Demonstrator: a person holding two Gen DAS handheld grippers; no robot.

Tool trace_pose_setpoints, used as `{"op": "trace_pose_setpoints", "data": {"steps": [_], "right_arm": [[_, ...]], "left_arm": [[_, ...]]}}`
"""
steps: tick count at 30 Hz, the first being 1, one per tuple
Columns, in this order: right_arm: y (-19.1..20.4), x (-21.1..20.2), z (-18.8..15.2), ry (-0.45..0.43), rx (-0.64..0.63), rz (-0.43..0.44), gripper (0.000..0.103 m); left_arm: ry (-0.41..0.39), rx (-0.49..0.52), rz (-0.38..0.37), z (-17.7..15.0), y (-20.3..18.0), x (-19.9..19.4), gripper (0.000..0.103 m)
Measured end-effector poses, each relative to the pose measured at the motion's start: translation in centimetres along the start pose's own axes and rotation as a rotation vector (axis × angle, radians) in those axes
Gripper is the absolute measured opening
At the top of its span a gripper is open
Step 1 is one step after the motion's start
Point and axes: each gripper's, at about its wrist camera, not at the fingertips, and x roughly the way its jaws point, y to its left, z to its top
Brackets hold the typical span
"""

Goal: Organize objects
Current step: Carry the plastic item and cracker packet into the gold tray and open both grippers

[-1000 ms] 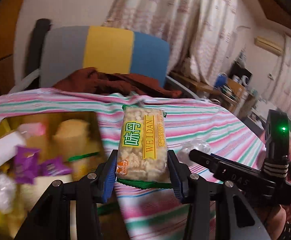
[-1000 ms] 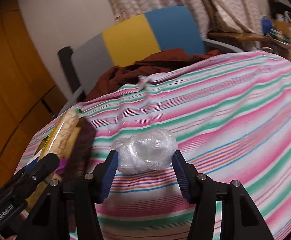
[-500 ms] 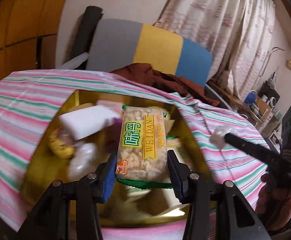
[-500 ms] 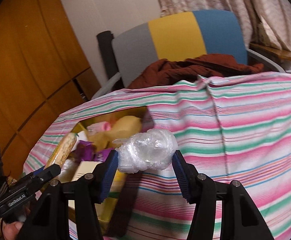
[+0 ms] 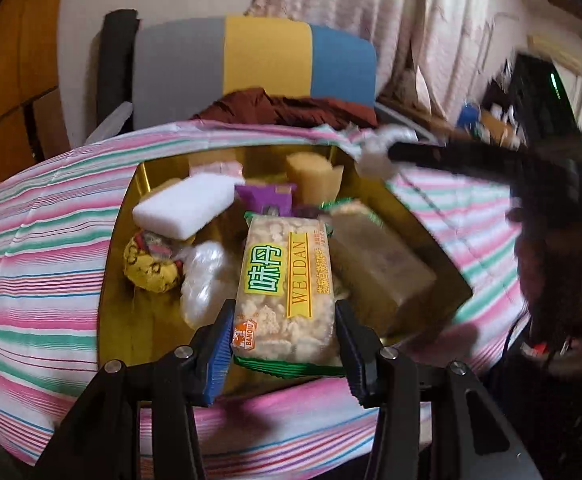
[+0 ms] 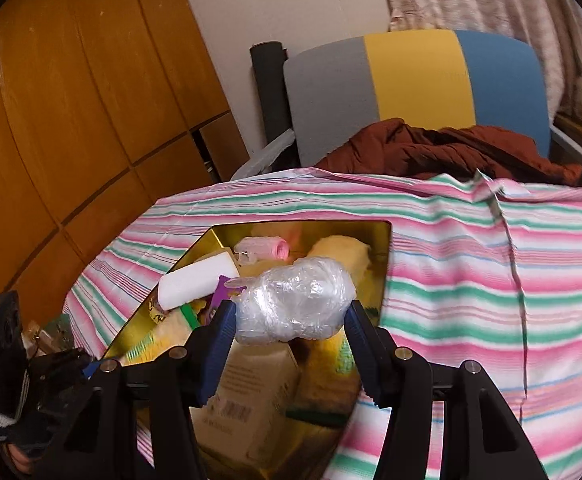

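My left gripper (image 5: 285, 344) is shut on a rice-cracker snack pack (image 5: 287, 288) with green and yellow labels, held over the near edge of a gold tin box (image 5: 109, 288). My right gripper (image 6: 291, 334) is shut on a crumpled clear plastic wrap ball (image 6: 295, 304), held above the same gold tin box (image 6: 383, 268). The box holds a white sponge (image 5: 185, 204), a yellow patterned packet (image 5: 151, 264), purple wrappers (image 5: 267, 196), a cardboard carton (image 6: 251, 396) and other snacks. The right gripper shows blurred at the upper right of the left wrist view (image 5: 375, 148).
The box sits on a pink, green and white striped cloth (image 6: 491, 272). Behind the table stands a grey, yellow and blue chair (image 6: 415, 84) with a brown garment (image 6: 451, 152) on it. A wooden panel wall (image 6: 71, 120) is on the left.
Both grippers have moved left from over the striped cloth to over the gold box, each still holding its item. The right gripper now sits nearer the box's far right corner.
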Motion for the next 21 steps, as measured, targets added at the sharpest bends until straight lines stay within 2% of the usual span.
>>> {"op": "trace_pose_setpoints", "data": {"steps": [6,12,14,16,18,20,21], "right_arm": [[1.2,2.4,1.2,0.033,-0.043,-0.015,0.056],[1.9,4.3,1.8,0.064,-0.073,-0.028,0.056],[2.0,5.0,2.0,0.072,-0.082,-0.030,0.057],[2.3,5.4,2.2,0.085,-0.087,-0.037,0.060],[2.2,5.8,2.3,0.094,-0.078,-0.033,0.072],[2.0,5.7,2.5,0.084,-0.057,-0.033,0.082],[1.9,5.6,2.6,0.073,-0.050,-0.034,0.083]], "left_arm": [[0.059,-0.003,-0.055,0.1,1.4,0.7,0.048],[0.123,0.046,-0.044,0.9,2.1,2.6,0.049],[0.159,0.048,-0.014,0.9,2.3,3.4,0.053],[0.178,0.067,0.017,0.7,2.2,3.5,0.055],[0.151,0.066,-0.014,0.6,2.1,2.4,0.057],[0.119,0.049,-0.053,0.7,2.3,1.2,0.063],[0.095,0.028,-0.071,0.9,2.6,0.4,0.066]]}}
